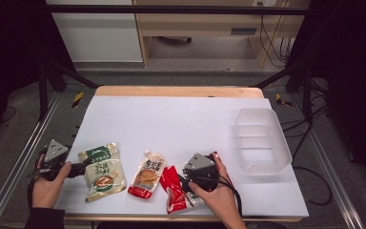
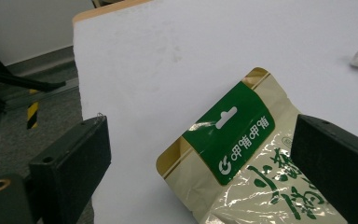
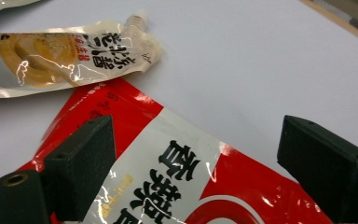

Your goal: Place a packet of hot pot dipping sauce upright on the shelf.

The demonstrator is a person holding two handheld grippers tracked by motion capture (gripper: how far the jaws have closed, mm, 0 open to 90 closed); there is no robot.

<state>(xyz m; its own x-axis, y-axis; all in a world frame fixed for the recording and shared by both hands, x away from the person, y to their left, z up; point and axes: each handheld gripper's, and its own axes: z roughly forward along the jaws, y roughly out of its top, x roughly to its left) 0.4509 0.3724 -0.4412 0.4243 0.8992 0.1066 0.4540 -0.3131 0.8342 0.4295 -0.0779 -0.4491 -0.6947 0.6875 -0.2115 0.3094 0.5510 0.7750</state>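
Desk: white sheet [image 1: 181,119] over a wooden top, dark floor and metal frame rails around it.
Left gripper [image 1: 78,168]: at the desk's left edge, held in the person's left hand [image 1: 47,183]; its fingers [image 2: 72,158] stand apart, released, gripping nothing.
Green-and-beige pouch [image 1: 101,171]: lies flat just beside the left gripper; in the left gripper view its green header sits between the two fingers, untouched.
Right gripper [image 3: 191,163]: held in the right hand [image 1: 219,193] near the front edge, over the red pouch; fingers [image 3: 81,161] spread wide, pressing on nothing.
Red-and-white pouch [image 1: 174,191]: flat on the desk, partly under the right gripper.
Spouted pouch [image 1: 147,174]: flat between the green and red pouches, its cap pointing away from the person.
Clear plastic tub [image 1: 259,143]: at the right side, well apart from the pouches.
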